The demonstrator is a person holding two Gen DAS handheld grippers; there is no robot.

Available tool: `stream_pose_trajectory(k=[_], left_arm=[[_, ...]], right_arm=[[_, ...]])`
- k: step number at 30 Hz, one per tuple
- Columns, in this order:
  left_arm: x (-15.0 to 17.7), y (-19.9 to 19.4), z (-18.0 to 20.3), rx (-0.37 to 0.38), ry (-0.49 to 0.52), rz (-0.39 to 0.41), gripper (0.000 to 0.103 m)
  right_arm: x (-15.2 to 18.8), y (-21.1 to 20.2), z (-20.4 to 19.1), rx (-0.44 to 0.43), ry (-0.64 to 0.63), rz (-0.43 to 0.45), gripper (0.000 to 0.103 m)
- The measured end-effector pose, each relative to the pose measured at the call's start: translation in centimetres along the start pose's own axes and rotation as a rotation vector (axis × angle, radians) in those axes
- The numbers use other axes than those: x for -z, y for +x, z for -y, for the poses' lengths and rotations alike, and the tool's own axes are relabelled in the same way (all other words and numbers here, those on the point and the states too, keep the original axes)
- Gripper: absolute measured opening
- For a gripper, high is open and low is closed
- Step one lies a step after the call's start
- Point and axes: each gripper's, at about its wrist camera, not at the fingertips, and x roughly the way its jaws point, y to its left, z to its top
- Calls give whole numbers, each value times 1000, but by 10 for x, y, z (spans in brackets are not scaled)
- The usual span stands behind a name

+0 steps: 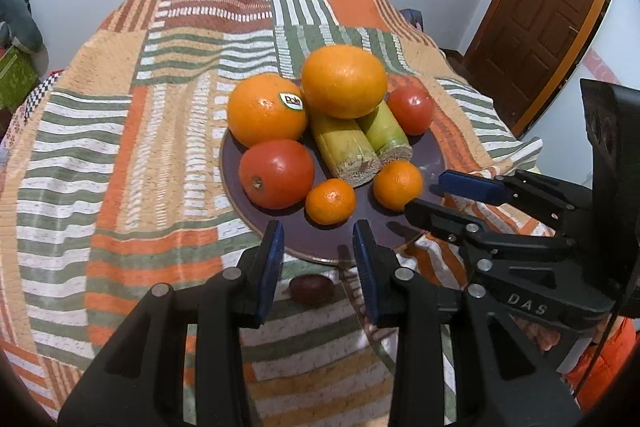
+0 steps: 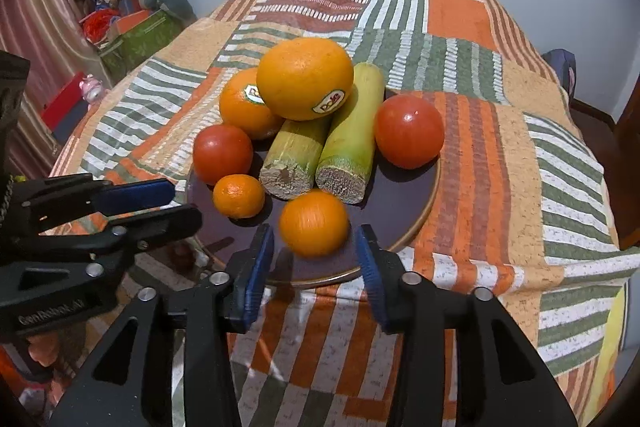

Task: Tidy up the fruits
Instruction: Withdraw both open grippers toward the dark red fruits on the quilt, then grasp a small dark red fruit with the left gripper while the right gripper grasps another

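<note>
A dark purple plate [image 1: 430, 157] [image 2: 400, 195] holds two big oranges [image 1: 343, 81] [image 2: 305, 79], two tomatoes [image 1: 277, 173] [image 2: 409, 131], two sugarcane pieces [image 1: 345, 147] [image 2: 348, 143] and two mandarins [image 1: 331, 201] [image 2: 314, 223]. A small dark fruit [image 1: 312, 289] lies on the cloth in front of the plate. My left gripper [image 1: 319, 239] is open and empty above that dark fruit at the plate's near rim. My right gripper [image 2: 316, 243] is open and empty, its jaws either side of the near mandarin, just short of it. It also shows in the left wrist view [image 1: 424, 197].
The table is covered by a striped orange, green and white cloth [image 1: 120, 155] [image 2: 520, 167]. A wooden door [image 1: 548, 3] stands at the right. Boxes and clutter [image 2: 128, 27] sit on the floor at the left. A chair [image 2: 628, 163] is at the right edge.
</note>
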Motion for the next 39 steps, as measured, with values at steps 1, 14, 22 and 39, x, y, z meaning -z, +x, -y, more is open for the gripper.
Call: stream_pose_trajectory(k=[1,14,22,39], left_arm=[[1,-4,0,-2,4,3,35],[37,-29,-14,-28,17,-36,37],[59,-28,-22,-20,8,-76,37],[41,-7,-3,-2,57,-60,37]], right_arm=[[0,-4,-1,1,-1,6,44],[23,-29,-32,-26,-25,-3,44],[31,-9,-51,-78,-33,-63,44],[33,-6,-47,-77,-39,-50,23]])
